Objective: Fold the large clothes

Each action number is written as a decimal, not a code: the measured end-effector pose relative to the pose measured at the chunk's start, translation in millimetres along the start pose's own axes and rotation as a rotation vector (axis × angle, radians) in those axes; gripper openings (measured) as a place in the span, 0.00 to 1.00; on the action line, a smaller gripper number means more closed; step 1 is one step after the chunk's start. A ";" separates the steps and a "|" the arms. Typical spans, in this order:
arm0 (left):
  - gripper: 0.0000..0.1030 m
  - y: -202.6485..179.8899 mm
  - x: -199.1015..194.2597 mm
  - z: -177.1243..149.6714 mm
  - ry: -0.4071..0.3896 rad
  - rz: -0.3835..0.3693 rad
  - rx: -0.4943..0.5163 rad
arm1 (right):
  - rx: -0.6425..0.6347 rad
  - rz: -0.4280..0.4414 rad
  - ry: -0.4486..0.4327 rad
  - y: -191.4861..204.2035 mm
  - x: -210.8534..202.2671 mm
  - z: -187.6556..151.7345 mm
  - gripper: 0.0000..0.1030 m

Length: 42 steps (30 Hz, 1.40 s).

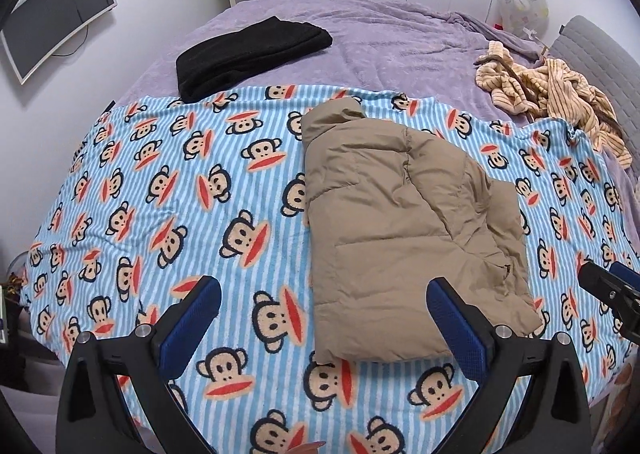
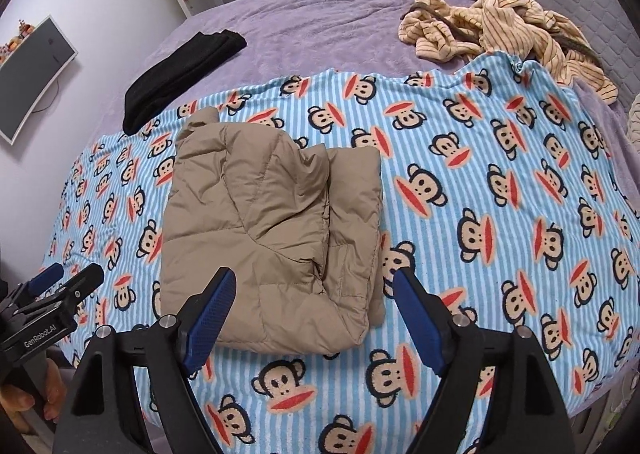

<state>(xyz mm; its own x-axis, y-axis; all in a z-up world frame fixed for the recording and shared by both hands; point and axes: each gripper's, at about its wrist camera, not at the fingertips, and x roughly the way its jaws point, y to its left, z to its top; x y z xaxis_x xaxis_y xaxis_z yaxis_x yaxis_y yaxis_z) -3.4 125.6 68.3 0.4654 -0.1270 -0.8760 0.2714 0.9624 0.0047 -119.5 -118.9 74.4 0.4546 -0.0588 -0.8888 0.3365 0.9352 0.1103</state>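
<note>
Left wrist: left gripper [image 1: 324,296] jaws spread above jacket [image 1: 404,222].

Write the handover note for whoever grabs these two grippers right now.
Left gripper: open, empty, above the monkey blanket.
Right gripper: open, empty, over the jacket's near edge, not touching it.
Tan jacket: folded into a compact bundle in the middle of the blanket, sleeve tucked over the top.
Black garment: folded, at the blanket's far left edge.
Striped garment: crumpled heap at the far right, not folded.
Done: jacket and black garment look folded.
Left: probably the striped one; tidy the jacket if needed.
</note>
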 end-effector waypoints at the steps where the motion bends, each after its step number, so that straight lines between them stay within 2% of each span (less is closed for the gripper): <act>1: 1.00 -0.9 -2.7 -0.3 -0.004 0.003 0.001 | -0.002 -0.004 -0.004 0.0 -1.6 -0.1 0.95; 2: 1.00 -1.9 -5.3 -0.4 -0.009 0.006 0.001 | -0.002 -0.002 -0.016 -0.2 -3.9 -1.1 1.00; 13: 1.00 -1.4 -24.0 -2.4 -0.034 0.021 -0.003 | -0.013 -0.023 -0.058 0.2 -22.6 -5.2 1.00; 42: 1.00 3.0 -37.0 -13.0 -0.040 0.018 -0.008 | -0.017 -0.023 -0.066 6.7 -32.3 -11.0 1.00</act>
<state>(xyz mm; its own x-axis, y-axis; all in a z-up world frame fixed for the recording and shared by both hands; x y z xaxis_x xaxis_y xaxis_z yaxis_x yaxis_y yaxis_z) -30.8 136.3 94.5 0.5037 -0.1191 -0.8557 0.2560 0.9665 0.0162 -141.0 -106.9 99.0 0.5010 -0.1025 -0.8594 0.3333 0.9392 0.0822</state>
